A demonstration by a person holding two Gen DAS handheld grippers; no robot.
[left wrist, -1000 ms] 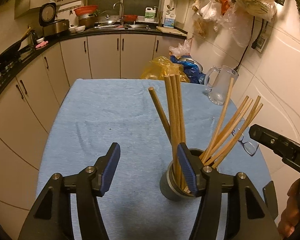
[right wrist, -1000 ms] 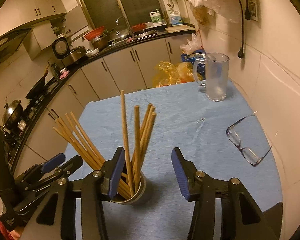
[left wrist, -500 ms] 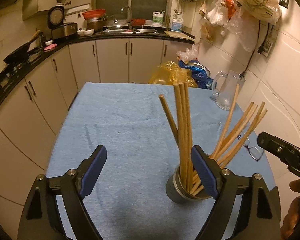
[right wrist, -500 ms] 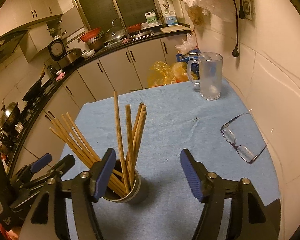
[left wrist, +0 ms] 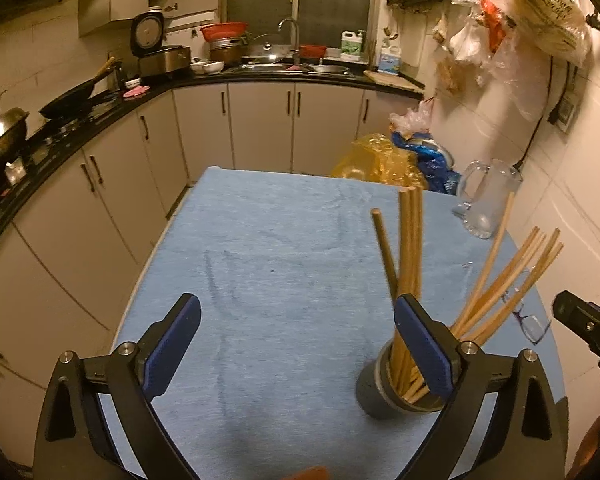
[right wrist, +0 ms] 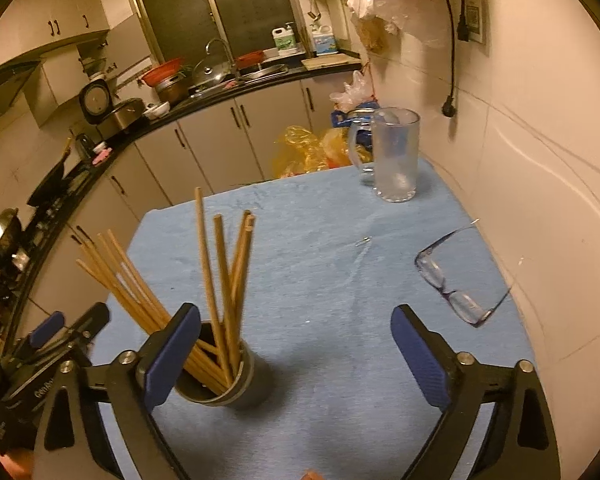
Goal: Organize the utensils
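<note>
both grippers (left wrist: 296, 344) (right wrist: 296, 356) opening wide, nothing between; tan wooden chopsticks (right wrist: 220, 280) fan upright from a dark round holder (right wrist: 244, 384).

One holder (right wrist: 224, 384) stands on one blue cloth (right wrist: 324, 264), with about ten chopsticks (right wrist: 220, 280) in it; overlap hides the exact count. One glass mug (right wrist: 394, 156) and one pair of glasses (right wrist: 452, 280) also lie there. Two grippers show: left (left wrist: 296, 340), right (right wrist: 296, 356).
</note>
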